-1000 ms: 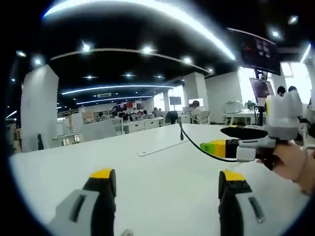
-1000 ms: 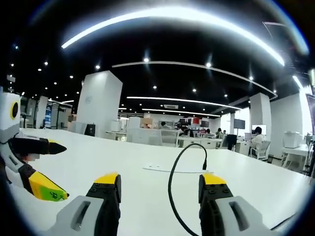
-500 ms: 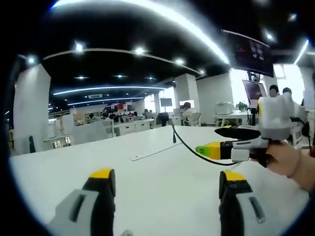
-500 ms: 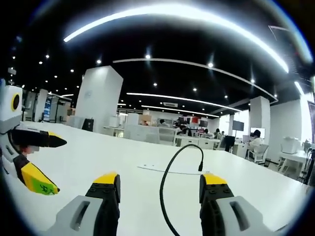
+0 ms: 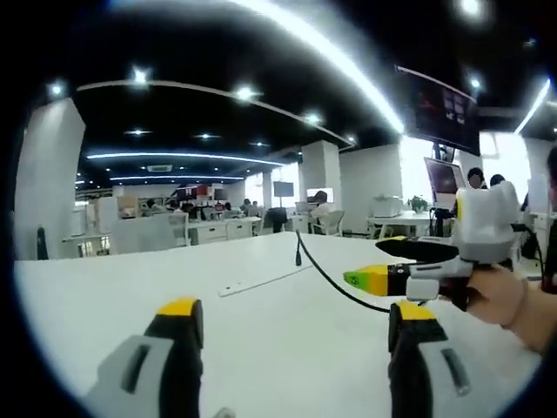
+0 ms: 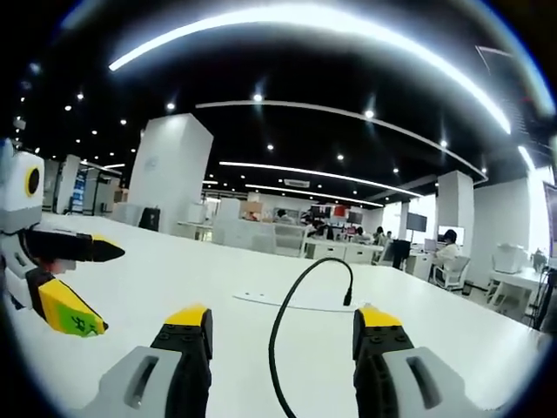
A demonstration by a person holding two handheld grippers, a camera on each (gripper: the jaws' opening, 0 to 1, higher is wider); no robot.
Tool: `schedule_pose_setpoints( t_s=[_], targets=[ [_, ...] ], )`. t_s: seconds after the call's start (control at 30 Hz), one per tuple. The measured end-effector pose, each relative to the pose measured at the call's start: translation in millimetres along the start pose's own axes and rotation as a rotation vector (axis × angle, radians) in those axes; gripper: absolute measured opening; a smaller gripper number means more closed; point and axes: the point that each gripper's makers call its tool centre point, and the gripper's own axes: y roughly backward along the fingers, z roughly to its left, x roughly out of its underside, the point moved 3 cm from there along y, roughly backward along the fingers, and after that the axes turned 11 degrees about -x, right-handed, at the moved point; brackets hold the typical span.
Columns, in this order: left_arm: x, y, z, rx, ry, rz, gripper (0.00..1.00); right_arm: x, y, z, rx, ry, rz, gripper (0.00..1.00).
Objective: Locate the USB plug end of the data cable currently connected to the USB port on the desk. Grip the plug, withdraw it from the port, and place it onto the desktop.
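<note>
A black data cable (image 6: 277, 348) arcs up off the white desk (image 6: 174, 270). It bends down to its plug end (image 6: 347, 299), which stands upright at the far end of a flat plate (image 6: 283, 302) set in the desktop. My right gripper (image 6: 283, 315) is open, and the cable's near stretch runs between its jaws without touching them. In the left gripper view the plug (image 5: 298, 258) stands by the same plate (image 5: 261, 280). There the right gripper (image 5: 392, 264), held by a hand (image 5: 500, 296), comes in from the right. My left gripper (image 5: 296, 309) is open and holds nothing.
In the right gripper view the left gripper (image 6: 74, 279) shows at the left edge, open. Beyond the desk lie an open office with white pillars (image 6: 170, 178), other desks, seated people and a hanging monitor (image 5: 444, 106). The desktop around the plate is bare white.
Both views have drifted a little with the hands. The right gripper sits slightly further left in the left gripper view. Both grippers stay open and the plug stands where it was.
</note>
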Motion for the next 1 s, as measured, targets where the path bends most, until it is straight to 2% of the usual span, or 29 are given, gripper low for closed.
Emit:
schedule_pose_setpoints(
  t_s=[0.17, 0.33, 0.5, 0.57, 1.0],
  targets=[
    [-8.1, -8, -2.9, 0.010, -0.048, -0.022, 0.88, -4.0, 0, -8, 0.018, -0.003, -0.006, 0.66],
    [-10.7, -14, -9.3, 0.037, -0.017, -0.027, 0.88, -5.2, 0, -15, 0.034, -0.016, -0.013, 0.66],
    [-4.8, -22, -14.7, 0.045, -0.003, 0.006, 0.88, -5.8, -2, -20, 0.041, -0.012, -0.012, 0.66],
    [-3.4, -25, -17.5, 0.063, 0.049, 0.015, 0.88, -5.8, -3, -22, 0.044, -0.013, -0.010, 0.66],
    [2.4, -51, -14.1, 0.064, 0.037, 0.032, 0.88, -0.1, -15, -34, 0.044, -0.010, 0.008, 0.66]
  ],
)
